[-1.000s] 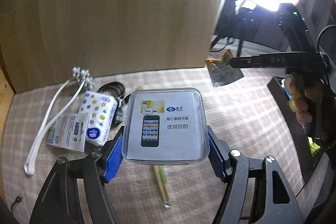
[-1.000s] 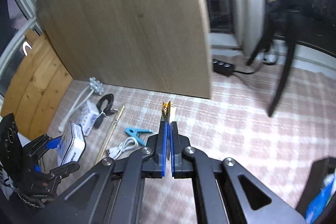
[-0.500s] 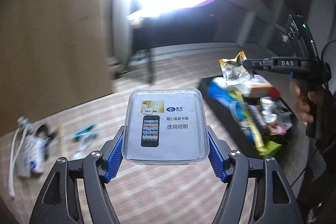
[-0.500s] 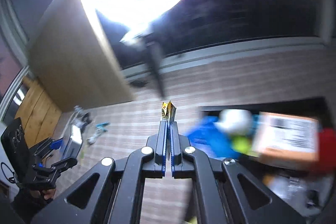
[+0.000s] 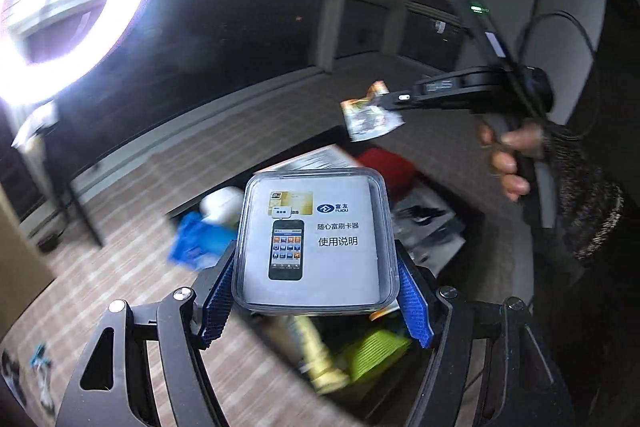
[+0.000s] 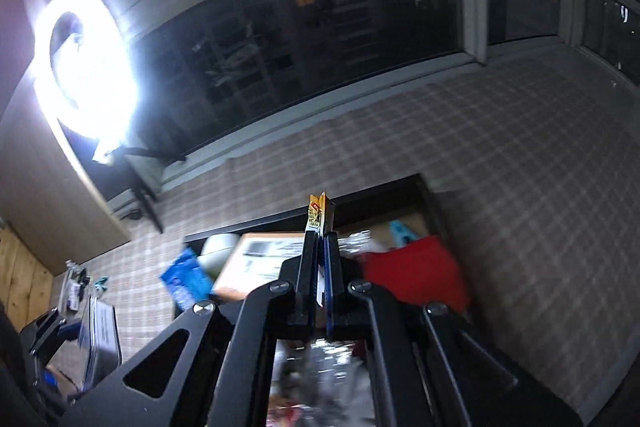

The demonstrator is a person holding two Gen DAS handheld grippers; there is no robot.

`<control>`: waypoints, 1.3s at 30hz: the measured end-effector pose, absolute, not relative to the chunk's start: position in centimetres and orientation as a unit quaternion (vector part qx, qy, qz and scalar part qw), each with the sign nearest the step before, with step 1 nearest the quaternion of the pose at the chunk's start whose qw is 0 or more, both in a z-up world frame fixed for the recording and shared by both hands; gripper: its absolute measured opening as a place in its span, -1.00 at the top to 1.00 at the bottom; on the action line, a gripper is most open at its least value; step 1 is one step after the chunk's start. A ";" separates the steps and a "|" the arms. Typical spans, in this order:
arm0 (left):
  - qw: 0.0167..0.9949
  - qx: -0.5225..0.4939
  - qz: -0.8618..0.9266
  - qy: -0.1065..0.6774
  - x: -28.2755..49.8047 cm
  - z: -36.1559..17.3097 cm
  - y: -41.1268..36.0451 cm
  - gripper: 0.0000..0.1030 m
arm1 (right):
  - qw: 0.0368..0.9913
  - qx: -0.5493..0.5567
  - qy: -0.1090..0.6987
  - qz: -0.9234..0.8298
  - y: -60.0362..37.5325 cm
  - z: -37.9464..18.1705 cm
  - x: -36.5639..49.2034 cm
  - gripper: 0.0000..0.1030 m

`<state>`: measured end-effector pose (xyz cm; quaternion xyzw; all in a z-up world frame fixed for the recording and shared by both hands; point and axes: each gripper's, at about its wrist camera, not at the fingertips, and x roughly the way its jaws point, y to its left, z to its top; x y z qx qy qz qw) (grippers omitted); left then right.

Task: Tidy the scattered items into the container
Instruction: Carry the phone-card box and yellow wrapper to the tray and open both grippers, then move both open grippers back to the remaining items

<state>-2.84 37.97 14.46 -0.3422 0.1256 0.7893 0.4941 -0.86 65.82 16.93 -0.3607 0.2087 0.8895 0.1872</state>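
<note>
Left gripper clamping clear plastic card-reader case, right gripper pinching yellow foil sachet: lower over black container before releasing.

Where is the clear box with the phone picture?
In the left wrist view, the clear box sits centre, clamped in the left gripper, above the black container.

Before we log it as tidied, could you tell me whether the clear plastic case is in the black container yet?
Not yet: the clear plastic case is clamped in the left gripper, above the black container.
</note>
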 end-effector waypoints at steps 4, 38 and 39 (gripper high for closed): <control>0.508 -0.329 0.785 0.130 -1.7 15.1 40.8 -0.32 | 0.192 -0.359 0.208 0.889 67.6 16.6 -1.1 0.94; 0.343 -0.382 0.853 0.093 -8.0 12.4 28.4 -0.35 | 0.071 -0.404 0.160 0.898 54.8 14.9 -9.2 0.05; 0.328 -0.385 0.858 0.089 -8.5 12.2 26.9 -0.35 | 0.057 -0.409 0.156 0.897 53.4 14.5 -10.0 0.05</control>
